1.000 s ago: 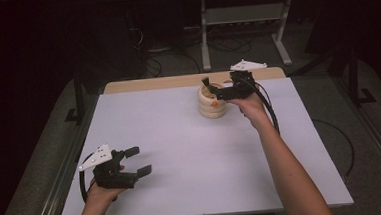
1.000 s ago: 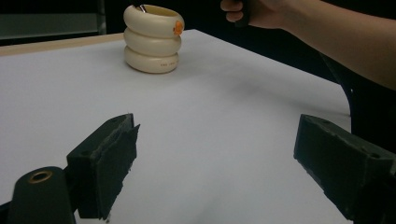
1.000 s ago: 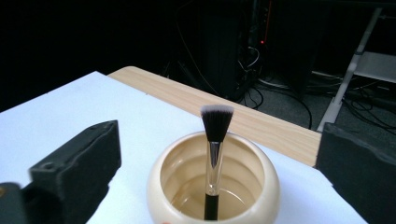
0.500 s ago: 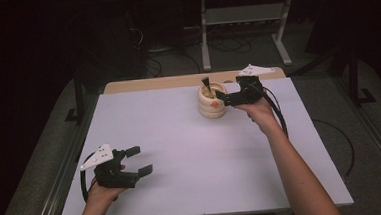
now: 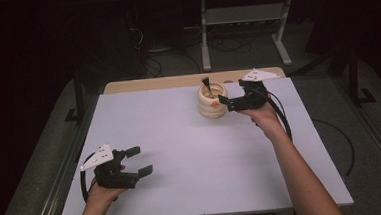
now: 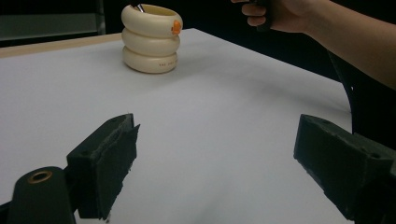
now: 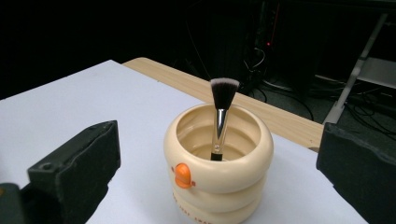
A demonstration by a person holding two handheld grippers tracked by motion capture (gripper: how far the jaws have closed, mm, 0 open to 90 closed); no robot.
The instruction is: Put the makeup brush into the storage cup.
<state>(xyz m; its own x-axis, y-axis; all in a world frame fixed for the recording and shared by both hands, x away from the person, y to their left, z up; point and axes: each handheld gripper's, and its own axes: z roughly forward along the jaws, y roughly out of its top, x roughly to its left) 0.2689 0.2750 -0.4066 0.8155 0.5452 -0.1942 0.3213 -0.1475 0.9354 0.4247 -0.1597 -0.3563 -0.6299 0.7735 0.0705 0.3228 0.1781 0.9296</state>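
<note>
Right gripper spread wide, holding nothing, just beside cream ringed holder, which sits straight ahead between its jaws. Makeup brush upright inside holder, bristles up, leaning on rim. Left gripper wide too, empty, low over white table, holder well ahead of it.

Cream ribbed holder with an orange knob, silver-handled brush with dark, white-tipped bristles, white counter with a pale wood edge, black claws
</note>
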